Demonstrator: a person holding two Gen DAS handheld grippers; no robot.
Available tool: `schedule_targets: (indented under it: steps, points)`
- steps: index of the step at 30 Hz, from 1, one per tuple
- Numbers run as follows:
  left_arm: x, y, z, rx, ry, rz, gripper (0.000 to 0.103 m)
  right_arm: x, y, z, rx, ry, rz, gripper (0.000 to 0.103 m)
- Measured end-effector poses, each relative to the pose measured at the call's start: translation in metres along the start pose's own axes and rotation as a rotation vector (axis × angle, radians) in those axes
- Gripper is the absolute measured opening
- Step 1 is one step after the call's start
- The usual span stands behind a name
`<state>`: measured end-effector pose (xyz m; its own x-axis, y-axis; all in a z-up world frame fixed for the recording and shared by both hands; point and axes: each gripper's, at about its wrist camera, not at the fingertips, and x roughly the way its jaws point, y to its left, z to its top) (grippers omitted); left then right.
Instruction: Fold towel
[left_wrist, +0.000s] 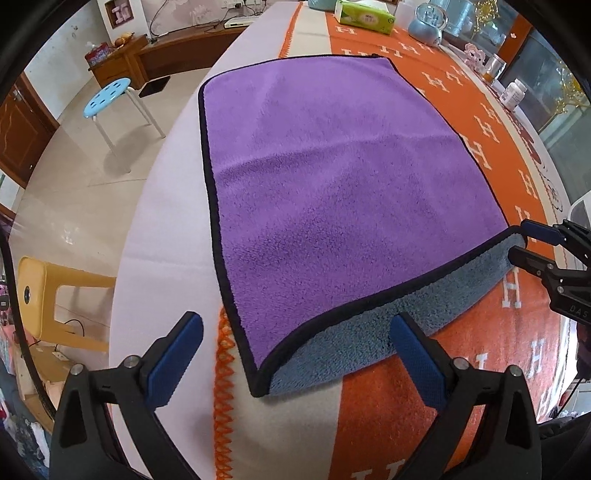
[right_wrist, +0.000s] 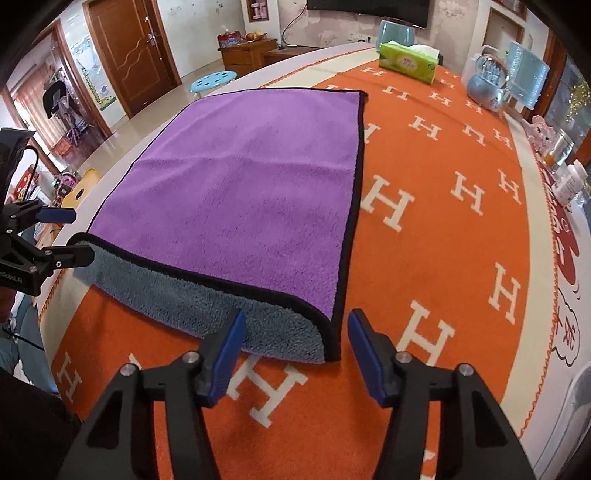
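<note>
Your left tool (left_wrist: 295, 354) and right tool (right_wrist: 297, 354), both spread and holding nothing, flank the near corners of the purple, black-edged fleece towel (left_wrist: 332, 192), which lies on the orange-covered bench (right_wrist: 461, 258). Its near edge lifts, showing grey backing. Judged as the opening step; next, pinch each near corner and carry it far.

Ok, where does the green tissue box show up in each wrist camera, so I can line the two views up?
Left wrist: the green tissue box sits at the top edge, right of centre, beyond the far edge of the purple towel.
Right wrist: the box is at upper right, beyond the towel's far right corner.
Shared landmark: the blue stool on the floor left of the table.
</note>
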<state>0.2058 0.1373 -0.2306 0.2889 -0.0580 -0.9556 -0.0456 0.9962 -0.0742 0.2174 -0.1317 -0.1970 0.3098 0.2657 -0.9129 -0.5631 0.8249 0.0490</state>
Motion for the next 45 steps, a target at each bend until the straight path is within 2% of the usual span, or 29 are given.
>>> schedule_targets:
  steps: [3, 9, 13, 15, 21, 23, 29, 45]
  points:
    - [0.002, 0.001, 0.000, -0.006, 0.012, -0.004, 0.095, 0.003, 0.000, -0.001, -0.007, 0.009, 0.009, 0.047]
    - [0.003, 0.000, -0.003, -0.020, 0.018, -0.030, 0.080, 0.002, -0.002, -0.004, -0.007, 0.011, 0.002, 0.034]
    - [0.005, -0.001, -0.006, -0.038, 0.029, -0.061, 0.059, 0.001, -0.002, -0.006, -0.011, 0.009, -0.011, 0.026]
    - [0.004, 0.000, -0.009, -0.051, 0.032, -0.062, 0.054, 0.000, -0.002, -0.007, -0.015, 0.008, -0.016, 0.020]
    - [-0.001, 0.003, -0.014, -0.099, 0.031, -0.078, 0.027, -0.003, -0.001, -0.007, -0.027, 0.003, -0.021, 0.009]
    - [-0.001, 0.004, -0.015, -0.107, 0.034, -0.077, 0.015, -0.003, -0.001, -0.007, -0.030, 0.005, -0.029, 0.008]
    - [-0.006, 0.006, -0.018, -0.111, -0.001, -0.060, 0.006, -0.004, 0.003, -0.008, -0.051, 0.007, -0.044, 0.004]
    - [-0.028, 0.010, -0.016, -0.075, -0.036, -0.060, 0.004, -0.020, 0.009, -0.002, -0.058, -0.033, -0.068, 0.004]
